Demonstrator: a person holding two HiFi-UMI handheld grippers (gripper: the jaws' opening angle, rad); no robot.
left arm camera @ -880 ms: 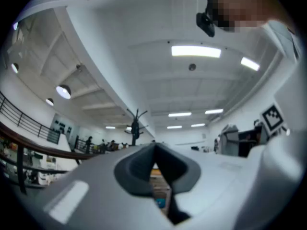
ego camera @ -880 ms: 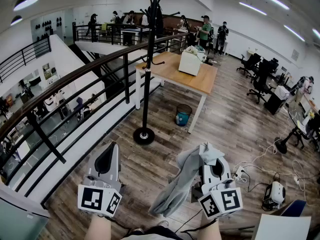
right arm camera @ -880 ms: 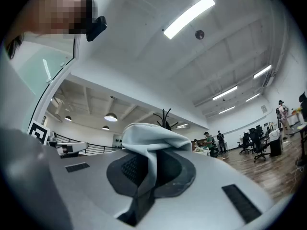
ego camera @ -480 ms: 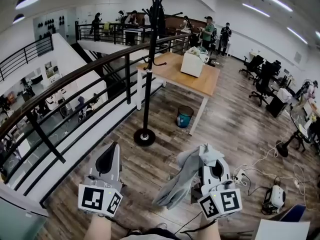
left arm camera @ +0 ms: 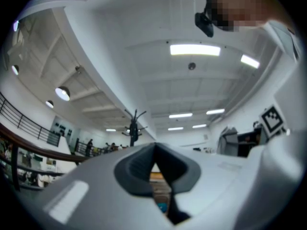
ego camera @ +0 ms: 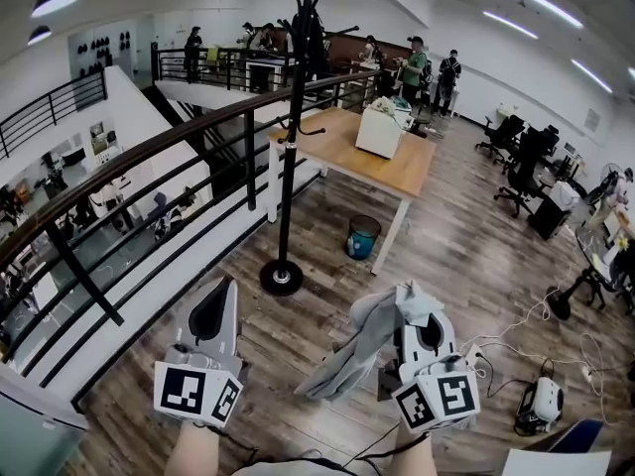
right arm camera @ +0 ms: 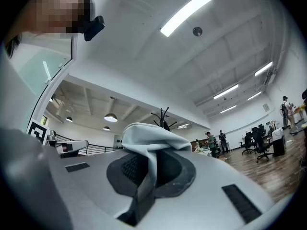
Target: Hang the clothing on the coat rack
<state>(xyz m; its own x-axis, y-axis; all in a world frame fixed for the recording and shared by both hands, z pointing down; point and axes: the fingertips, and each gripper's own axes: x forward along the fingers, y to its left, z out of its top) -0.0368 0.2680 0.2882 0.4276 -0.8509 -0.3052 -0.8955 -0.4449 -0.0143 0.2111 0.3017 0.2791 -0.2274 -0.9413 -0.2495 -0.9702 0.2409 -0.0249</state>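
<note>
My right tongs (ego camera: 425,317) are clamped on the grey garment (ego camera: 352,360); in the right gripper view the right tongs (right arm camera: 146,171) have their dark pads pressed onto a fold of the grey garment (right arm camera: 148,138), which bunches up over the tips and runs down between them. From the head view I can see the rest of the cloth hanging off the inner side of that tool, trailing down and to the left above the wooden floor (ego camera: 466,256), touching nothing else that I can make out

My left tongs (ego camera: 220,300) carry nothing. In the left gripper view the left tongs (left arm camera: 154,150) have their tips together, with only a thin wedge of floor showing lower down between the pads. Both tools sit low in front of me, side by side and apart from each other

The coat rack (ego camera: 295,117) stands ahead, a black pole on a round base with curved hooks at the top, close to the black railing (ego camera: 149,157) on its left. It is well apart from the garment. It shows small and distant past the jaws in both gripper views (left arm camera: 133,128) (right arm camera: 163,119)

Behind the rack is a wooden table (ego camera: 402,167) with a white box (ego camera: 382,127) on it, and a teal bin (ego camera: 362,236) on the floor beside a table leg. Several people (ego camera: 412,67) stand far back
</note>
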